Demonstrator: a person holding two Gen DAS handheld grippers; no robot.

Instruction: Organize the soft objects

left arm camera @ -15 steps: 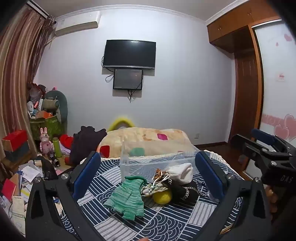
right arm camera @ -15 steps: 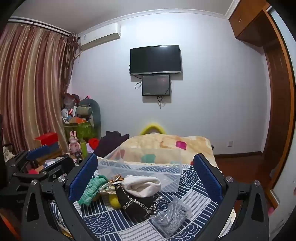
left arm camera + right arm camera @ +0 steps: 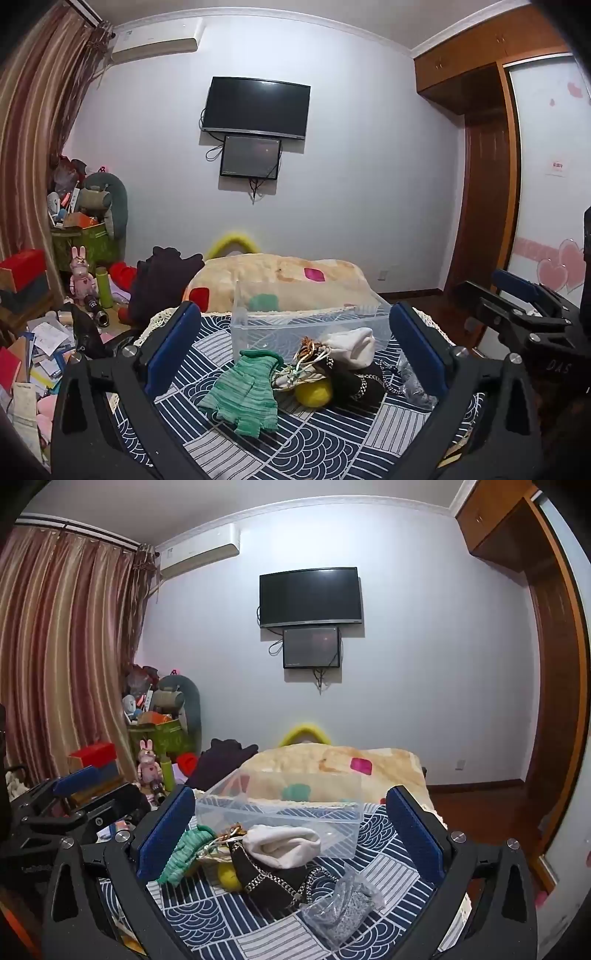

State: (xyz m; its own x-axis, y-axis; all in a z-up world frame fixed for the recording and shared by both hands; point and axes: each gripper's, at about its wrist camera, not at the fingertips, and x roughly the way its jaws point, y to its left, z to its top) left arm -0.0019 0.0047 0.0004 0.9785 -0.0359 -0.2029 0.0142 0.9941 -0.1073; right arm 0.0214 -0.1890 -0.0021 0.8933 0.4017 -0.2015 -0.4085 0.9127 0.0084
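Both claws are spread wide and hold nothing. The left claw [image 3: 293, 349] hangs above a table [image 3: 325, 446] covered with a blue and white patterned cloth. The right claw [image 3: 290, 827] hangs above the same table.

The soft things lie in one heap on the cloth, just in front of a clear plastic box [image 3: 306, 325]. In the left view, a green knitted glove [image 3: 245, 393] lies flat at the left of the heap. A yellow ball [image 3: 314, 393] is just beside it. A white folded cloth [image 3: 352, 345] rests on top of a black bag with a chain [image 3: 364, 382]. A small pouch with cords [image 3: 301, 371] lies between the glove and the bag.

The right view shows the same heap from the other side. Here the glove [image 3: 184, 853] is partly hidden behind the claw's left finger, and the ball [image 3: 229, 877] shows only a little beside the bag [image 3: 273, 878]. The white cloth [image 3: 282, 843] leans against the box [image 3: 280, 812]. This view shows clearly a transparent packet with grey contents [image 3: 343, 908] in front of the bag; in the left view it is mostly hidden behind the right finger.

Each view also catches the other claw at its edge: the right one at the right side of the left view, the left one at the left side of the right view. Behind the box is a beige blanket [image 3: 332, 771].
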